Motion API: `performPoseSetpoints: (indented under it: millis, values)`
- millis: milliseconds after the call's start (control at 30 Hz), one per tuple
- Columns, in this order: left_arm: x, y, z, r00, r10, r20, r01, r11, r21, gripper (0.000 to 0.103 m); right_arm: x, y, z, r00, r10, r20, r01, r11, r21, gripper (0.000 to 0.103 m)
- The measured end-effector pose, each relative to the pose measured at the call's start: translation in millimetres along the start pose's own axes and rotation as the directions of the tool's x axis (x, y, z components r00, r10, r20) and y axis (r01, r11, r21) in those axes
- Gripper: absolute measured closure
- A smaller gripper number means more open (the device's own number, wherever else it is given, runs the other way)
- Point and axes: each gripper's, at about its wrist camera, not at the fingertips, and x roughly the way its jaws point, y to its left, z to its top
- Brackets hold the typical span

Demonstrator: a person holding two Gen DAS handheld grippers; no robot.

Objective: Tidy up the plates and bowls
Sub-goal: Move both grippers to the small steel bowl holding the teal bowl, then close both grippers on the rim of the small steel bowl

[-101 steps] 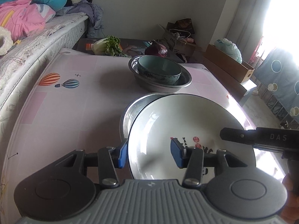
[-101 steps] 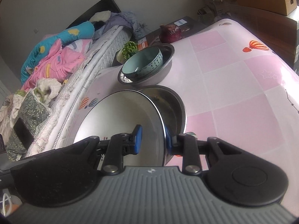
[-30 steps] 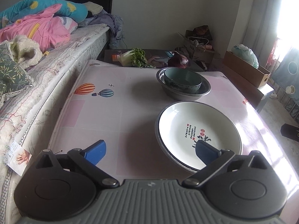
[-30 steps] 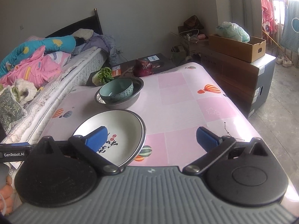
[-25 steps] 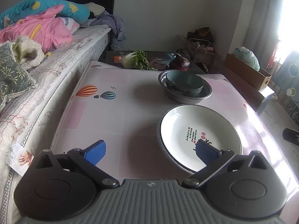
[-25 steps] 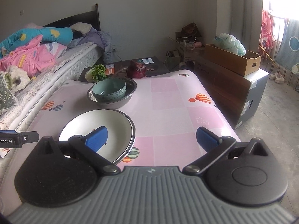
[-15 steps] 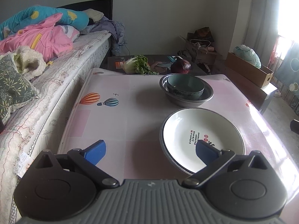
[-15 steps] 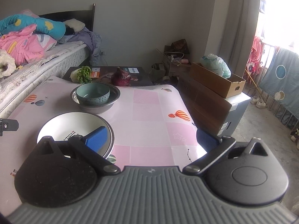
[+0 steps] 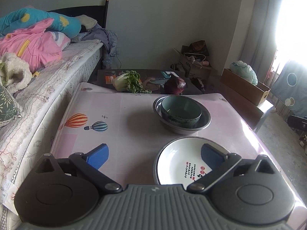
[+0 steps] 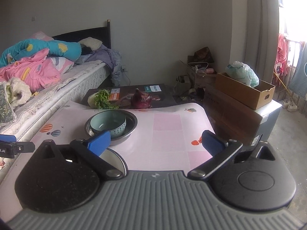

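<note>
A white plate (image 9: 184,159) with red and black print lies on a steel dish whose rim shows under it, on the pink table (image 9: 119,126). Behind it a teal bowl (image 9: 181,110) sits inside a steel basin (image 9: 184,129). My left gripper (image 9: 155,157) hangs open above the table's near edge, its right finger over the plate, holding nothing. In the right wrist view the teal bowl (image 10: 108,122) and steel basin (image 10: 132,123) lie ahead, and only an edge of the white plate (image 10: 115,159) shows. My right gripper (image 10: 155,143) is open and empty, raised off the table.
A bed (image 9: 57,72) with heaped bedding runs along the table's left side. A leafy cabbage (image 9: 128,81) and a red onion (image 9: 174,85) lie on a dark board beyond the far edge. Cardboard boxes (image 10: 243,90) stand to the right. The left gripper's tip (image 10: 11,146) shows at the left edge.
Both grippers, earlier shut on the white plate's rim, have let go and opened. The plate now rests on the steel dish. Both grippers have drawn back and risen.
</note>
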Motion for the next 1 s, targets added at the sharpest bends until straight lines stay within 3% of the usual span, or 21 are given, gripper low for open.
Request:
performPoseSetpoints:
  millis: [167, 267, 400, 567, 700, 767, 1000]
  values:
    - [46, 8, 29, 0.995, -0.065, -0.076, 0.065, 0.998, -0.002, 0.0, 64, -16, 18, 0.986, 0.132, -0.098, -0.119, 0.985, 0.123, 0.001]
    - [78, 16, 44, 0.987, -0.108, -0.119, 0.104, 0.994, -0.04, 0.0, 105, -19, 27, 0.973, 0.171, -0.154, -0.149, 0.978, 0.146, 0.002]
    - [114, 22, 59, 0.988, -0.078, -0.132, 0.074, 0.997, -0.036, 0.0, 162, -19, 39, 0.953, 0.21, -0.219, -0.175, 0.97, 0.17, 0.004]
    - [149, 28, 74, 0.992, -0.058, -0.109, 0.053, 0.998, -0.04, 0.002, 222, -16, 45, 0.929, 0.23, -0.289, -0.181, 0.966, 0.185, 0.02]
    - [176, 34, 84, 0.986, -0.066, -0.155, 0.056, 0.996, -0.068, 0.02, 260, -13, 43, 0.911, 0.249, -0.329, -0.187, 0.96, 0.21, 0.028]
    - [189, 38, 86, 0.978, -0.081, -0.19, 0.063, 0.993, -0.098, 0.037, 276, -13, 41, 0.903, 0.26, -0.343, -0.186, 0.954, 0.235, 0.032]
    - [217, 49, 85, 0.957, -0.124, -0.263, 0.078, 0.98, -0.181, 0.056, 312, -11, 32, 0.872, 0.299, -0.388, -0.191, 0.937, 0.293, 0.046]
